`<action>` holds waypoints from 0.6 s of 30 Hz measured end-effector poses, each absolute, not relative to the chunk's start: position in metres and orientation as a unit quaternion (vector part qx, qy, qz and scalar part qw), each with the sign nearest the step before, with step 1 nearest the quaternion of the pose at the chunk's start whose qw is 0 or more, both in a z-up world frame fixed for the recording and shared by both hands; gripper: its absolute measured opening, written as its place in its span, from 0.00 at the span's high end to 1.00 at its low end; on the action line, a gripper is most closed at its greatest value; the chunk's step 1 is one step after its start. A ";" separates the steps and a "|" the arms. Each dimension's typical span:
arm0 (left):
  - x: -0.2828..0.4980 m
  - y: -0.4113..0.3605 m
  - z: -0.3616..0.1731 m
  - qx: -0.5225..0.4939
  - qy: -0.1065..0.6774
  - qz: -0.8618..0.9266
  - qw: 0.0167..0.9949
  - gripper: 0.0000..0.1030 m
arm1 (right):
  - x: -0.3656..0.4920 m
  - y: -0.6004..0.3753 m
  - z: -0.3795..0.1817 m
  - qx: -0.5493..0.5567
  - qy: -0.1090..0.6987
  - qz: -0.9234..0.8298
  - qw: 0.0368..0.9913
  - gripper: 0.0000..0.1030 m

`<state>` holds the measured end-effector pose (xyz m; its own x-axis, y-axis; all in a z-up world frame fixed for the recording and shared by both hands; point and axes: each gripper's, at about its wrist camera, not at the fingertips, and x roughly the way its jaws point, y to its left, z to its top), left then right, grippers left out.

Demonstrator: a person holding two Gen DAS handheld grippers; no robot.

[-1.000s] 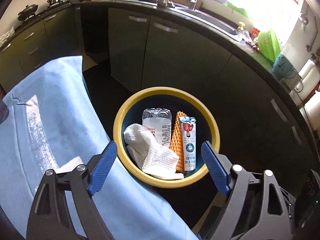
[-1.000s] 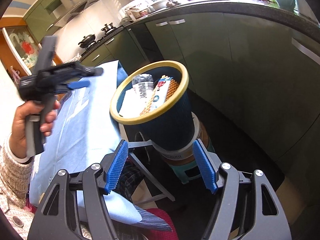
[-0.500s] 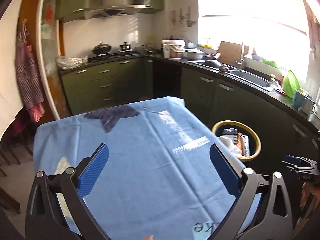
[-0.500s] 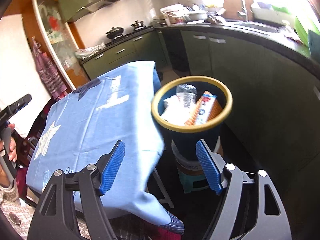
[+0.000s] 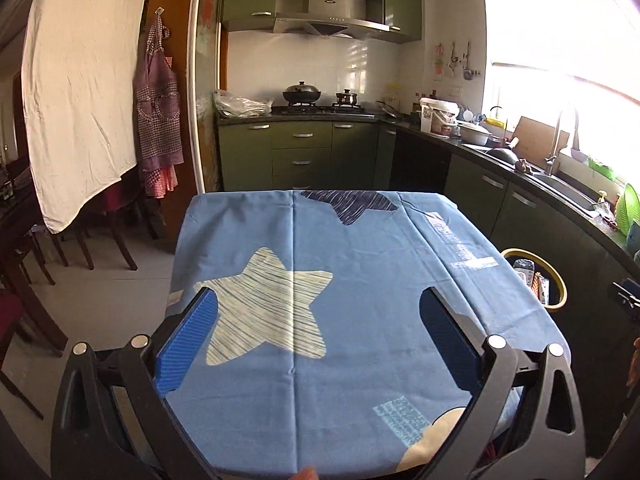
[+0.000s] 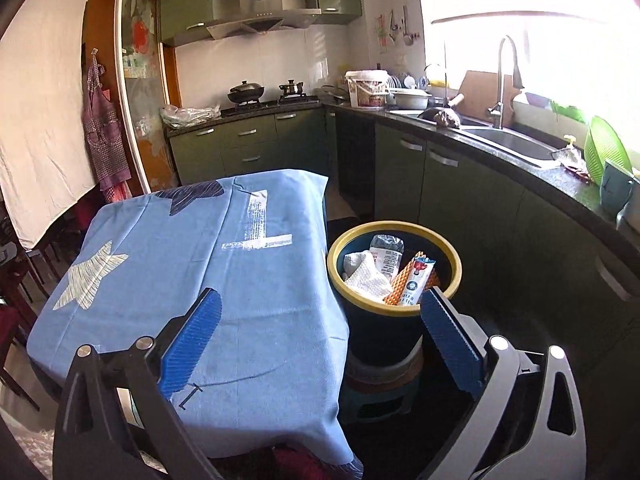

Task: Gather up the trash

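- Fingers on both the left gripper (image 5: 318,334) and the right gripper (image 6: 320,334) have just spread wide, nothing between them.
- Trash sits in the bin (image 6: 456,269), just right of the bench (image 6: 256,280); right gripper's nearer.

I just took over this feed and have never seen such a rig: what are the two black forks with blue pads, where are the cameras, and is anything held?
Each fork is a hand-held gripper carried by a person; a camera on each looks along its fingers. The left hand-held gripper faces the table's blue cloth, which shows no loose items. The right hand-held gripper faces the bin beside it, holding a bottle, white towel and wrapper. Both have just been opening; nothing is between their pads.
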<state>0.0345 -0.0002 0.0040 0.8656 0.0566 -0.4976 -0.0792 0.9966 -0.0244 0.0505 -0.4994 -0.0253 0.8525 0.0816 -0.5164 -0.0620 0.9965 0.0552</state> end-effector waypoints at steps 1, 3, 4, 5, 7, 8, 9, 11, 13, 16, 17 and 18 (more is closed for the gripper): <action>0.031 0.003 0.005 -0.022 0.255 0.035 0.966 0.07 | 0.047 -0.498 -0.023 0.013 0.265 0.035 0.964 0.05; 0.023 0.007 0.008 -0.033 0.247 0.026 0.968 0.07 | 0.039 -0.495 -0.021 0.007 0.258 0.031 0.966 0.05; 0.020 0.008 0.009 -0.037 0.244 0.024 0.969 0.07 | 0.036 -0.492 -0.020 0.004 0.255 0.031 0.966 0.05; 0.016 0.010 0.009 -0.038 0.242 0.025 0.969 0.07 | 0.033 -0.491 -0.019 0.004 0.254 0.032 0.967 0.05; 0.010 0.011 0.011 -0.038 0.238 0.028 0.970 0.07 | 0.028 -0.490 -0.017 0.003 0.249 0.034 0.968 0.05; 0.006 0.011 0.011 -0.039 0.237 0.027 0.970 0.07 | 0.026 -0.491 -0.016 0.002 0.248 0.035 0.968 0.05; 0.004 0.013 0.011 -0.040 0.237 0.026 0.970 0.07 | 0.024 -0.491 -0.015 0.002 0.246 0.036 0.969 0.05; -0.002 0.015 0.012 -0.043 0.233 0.023 0.971 0.07 | 0.020 -0.491 -0.012 0.002 0.242 0.036 0.970 0.05; -0.004 0.016 0.013 -0.041 0.232 0.025 0.971 0.07 | 0.017 -0.492 -0.011 0.002 0.238 0.038 0.971 0.05; -0.011 0.018 0.015 -0.036 0.229 0.034 0.972 0.07 | 0.011 -0.491 -0.008 0.002 0.233 0.040 0.972 0.05; -0.013 0.019 0.015 -0.036 0.228 0.033 0.972 0.07 | 0.010 -0.491 -0.008 0.002 0.232 0.041 0.972 0.05; -0.015 0.020 0.015 -0.038 0.227 0.032 0.973 0.07 | 0.009 -0.492 -0.007 0.002 0.231 0.042 0.972 0.05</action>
